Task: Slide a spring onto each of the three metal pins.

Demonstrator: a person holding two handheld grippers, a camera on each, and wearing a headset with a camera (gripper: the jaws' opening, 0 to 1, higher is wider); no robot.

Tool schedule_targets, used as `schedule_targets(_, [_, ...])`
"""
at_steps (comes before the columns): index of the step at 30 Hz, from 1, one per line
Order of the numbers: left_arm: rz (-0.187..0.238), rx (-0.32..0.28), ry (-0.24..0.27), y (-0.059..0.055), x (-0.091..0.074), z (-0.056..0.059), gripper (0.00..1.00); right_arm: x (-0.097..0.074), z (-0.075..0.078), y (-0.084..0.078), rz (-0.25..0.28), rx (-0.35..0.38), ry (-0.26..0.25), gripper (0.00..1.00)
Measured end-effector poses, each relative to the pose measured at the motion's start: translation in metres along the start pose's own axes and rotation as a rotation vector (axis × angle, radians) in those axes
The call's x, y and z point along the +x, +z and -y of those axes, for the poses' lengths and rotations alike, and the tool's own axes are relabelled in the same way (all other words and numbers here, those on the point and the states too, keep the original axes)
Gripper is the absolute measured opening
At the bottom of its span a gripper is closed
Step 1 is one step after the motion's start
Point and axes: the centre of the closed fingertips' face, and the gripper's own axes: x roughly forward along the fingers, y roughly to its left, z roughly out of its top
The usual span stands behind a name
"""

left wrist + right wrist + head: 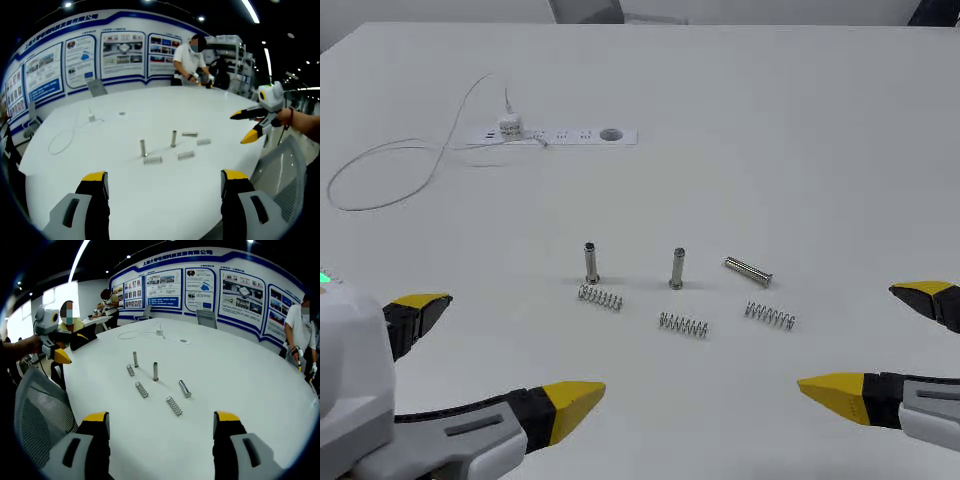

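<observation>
Two metal pins (pixel 591 263) (pixel 678 268) stand upright mid-table, and a third pin (pixel 748 270) lies on its side to their right. One loose spring lies flat in front of each: left spring (pixel 600 297), middle spring (pixel 683 325), right spring (pixel 769 316). My left gripper (pixel 500 350) hovers open at the near left, well short of them, with nothing between its yellow fingertips (pixel 95 176). At the near right my right gripper (pixel 875 340) is also open and holds nothing. The right gripper view shows the lying pin (pixel 185 388) with a spring (pixel 174 406) just ahead.
A white power strip (pixel 555 135) with a plug and a looping white cable (pixel 410 160) lies at the far left of the white table (pixel 800 150). A grey mesh chair (pixel 35 410) stands at the table's near edge. People stand beyond the table.
</observation>
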Motion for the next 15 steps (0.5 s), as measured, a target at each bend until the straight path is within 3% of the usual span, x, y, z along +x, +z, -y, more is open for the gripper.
schedule_targets(4, [0.001,0.002,-0.003,0.000,0.000,0.000,0.94,0.000,0.001,0.000,0.004,-0.006,-0.003,0.83])
schedule_targets(12, [0.011,0.004,0.005,0.003,0.000,-0.002,0.93,0.006,0.015,0.013,0.022,-0.013,-0.027,0.63])
schedule_targets(15, [0.003,0.004,0.002,0.001,0.002,-0.002,0.93,0.012,0.018,0.015,0.007,-0.016,-0.026,0.62])
